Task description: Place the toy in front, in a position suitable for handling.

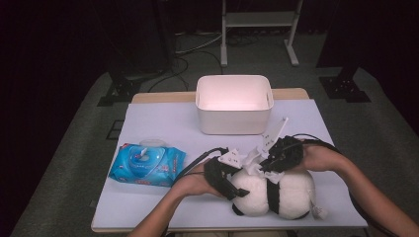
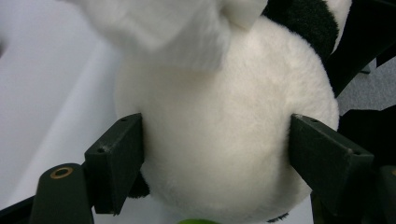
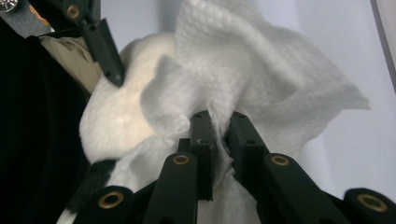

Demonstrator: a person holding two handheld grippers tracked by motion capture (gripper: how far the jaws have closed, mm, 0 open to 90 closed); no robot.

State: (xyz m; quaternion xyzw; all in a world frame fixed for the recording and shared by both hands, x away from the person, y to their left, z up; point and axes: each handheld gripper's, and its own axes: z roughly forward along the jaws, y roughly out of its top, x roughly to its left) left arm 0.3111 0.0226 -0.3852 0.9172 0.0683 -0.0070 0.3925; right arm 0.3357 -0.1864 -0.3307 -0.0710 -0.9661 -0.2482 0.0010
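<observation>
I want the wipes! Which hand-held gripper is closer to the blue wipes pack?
Left. The left hand-held gripper clamps the panda just right of the wipes pack; the right hand-held gripper, pinching a wipe, is farther right.

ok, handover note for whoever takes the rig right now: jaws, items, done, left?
Left gripper: jaws wide, clamped on the panda plush's white head, holding it down at the table's near edge.
Right gripper: jaws shut on a white wet wipe, pressed on top of the plush.
Blue wipes pack lies left of the plush; white bin stands behind, apparently empty.
Done: wipe pulled, plush pinned.
Left: probably finish wiping; the wipe likely goes in the bin afterwards.
</observation>
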